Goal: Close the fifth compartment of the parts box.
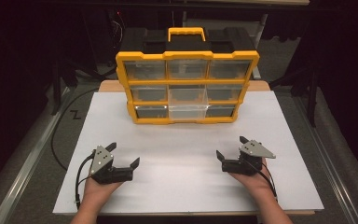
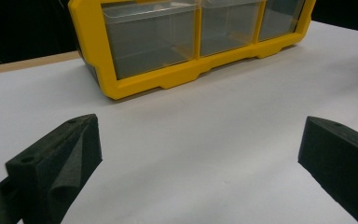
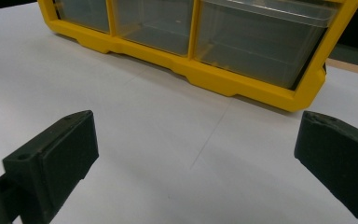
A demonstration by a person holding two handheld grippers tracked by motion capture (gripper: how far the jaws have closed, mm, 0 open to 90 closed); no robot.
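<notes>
Organizer box (image 1: 187, 84) sits upright at the far middle of the white table (image 1: 191, 154), long side running left to right, drawer fronts facing the person. Yellow plastic frame, black back, yellow handle (image 1: 186, 33) on top, nine clear boxy drawers; the bottom middle drawer (image 1: 188, 110) sticks out a bit. Left gripper (image 1: 121, 155) and right gripper (image 1: 230, 148) both have their black jaws spread wide, holding nothing, well short of the box.

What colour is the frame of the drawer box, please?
Yellow frame, clearest in the high view.
</notes>
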